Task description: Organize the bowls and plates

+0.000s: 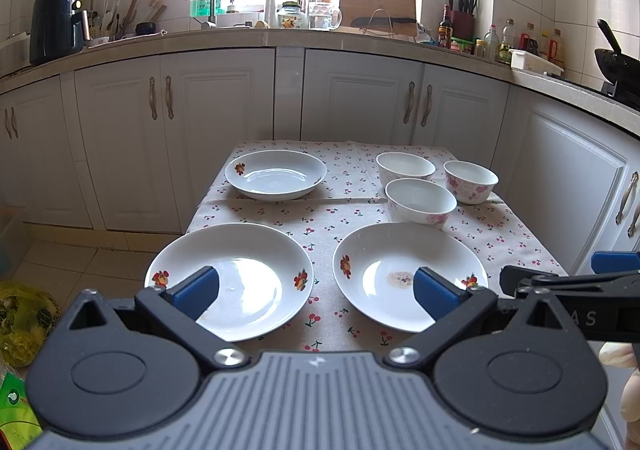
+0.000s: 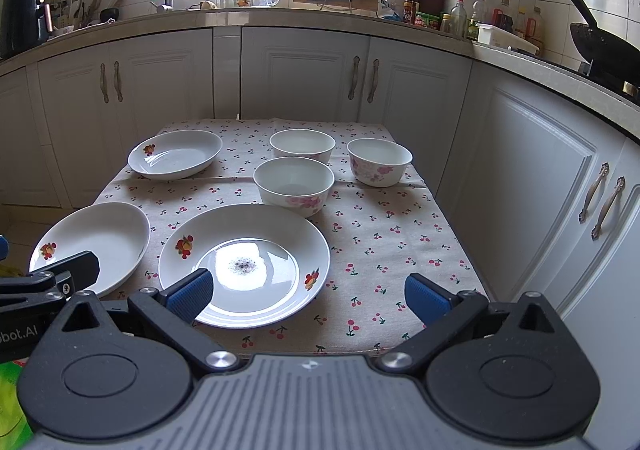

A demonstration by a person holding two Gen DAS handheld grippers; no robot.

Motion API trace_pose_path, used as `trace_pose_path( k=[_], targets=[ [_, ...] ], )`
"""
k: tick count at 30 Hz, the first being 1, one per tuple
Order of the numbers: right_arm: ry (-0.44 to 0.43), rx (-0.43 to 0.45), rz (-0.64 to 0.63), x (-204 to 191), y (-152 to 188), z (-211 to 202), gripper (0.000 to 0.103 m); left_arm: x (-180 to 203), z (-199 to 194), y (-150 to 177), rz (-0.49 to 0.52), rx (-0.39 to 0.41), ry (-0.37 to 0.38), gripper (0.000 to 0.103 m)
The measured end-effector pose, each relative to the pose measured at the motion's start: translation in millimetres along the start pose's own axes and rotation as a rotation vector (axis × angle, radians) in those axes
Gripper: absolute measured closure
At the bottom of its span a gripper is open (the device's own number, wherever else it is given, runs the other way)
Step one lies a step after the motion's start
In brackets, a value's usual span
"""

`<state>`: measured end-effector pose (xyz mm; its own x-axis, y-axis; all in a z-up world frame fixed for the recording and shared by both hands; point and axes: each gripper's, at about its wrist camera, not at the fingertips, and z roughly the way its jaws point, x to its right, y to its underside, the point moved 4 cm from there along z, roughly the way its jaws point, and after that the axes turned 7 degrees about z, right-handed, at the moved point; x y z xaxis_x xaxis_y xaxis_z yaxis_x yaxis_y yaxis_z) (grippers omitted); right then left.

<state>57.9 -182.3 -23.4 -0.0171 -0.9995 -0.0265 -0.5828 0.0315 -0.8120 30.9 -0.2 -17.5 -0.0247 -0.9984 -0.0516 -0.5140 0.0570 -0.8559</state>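
Plates and bowls sit on a small table covered by a cherry-print cloth, just ahead of both grippers. The left gripper hovers at the table's near edge with its blue pads spread wide and nothing between them. Just past its left pad lies the near-left plate; just past its right pad lies the near-right plate, which has a brownish smear in its centre. Farther ahead and to the left sits a third plate. Ahead and to the right stand three bowls with pink flowers: a front bowl, a back bowl and a right bowl, close together.

The right gripper is also spread wide and holds nothing, with the smeared plate just beyond its left pad and bare cloth ahead of its right pad. Partial lettering "bot.AI" shows on the left gripper's side in the right wrist view; "AS" shows on the right gripper in the left wrist view.
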Motion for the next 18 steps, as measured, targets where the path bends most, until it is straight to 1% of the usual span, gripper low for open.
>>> trace_pose_path(
  k=[18],
  targets=[
    [0.002,0.003,-0.001,1.4,-0.7,-1.6,0.0,-1.6,-1.5,-2.3,-0.001,0.003,0.001,0.001]
  ],
)
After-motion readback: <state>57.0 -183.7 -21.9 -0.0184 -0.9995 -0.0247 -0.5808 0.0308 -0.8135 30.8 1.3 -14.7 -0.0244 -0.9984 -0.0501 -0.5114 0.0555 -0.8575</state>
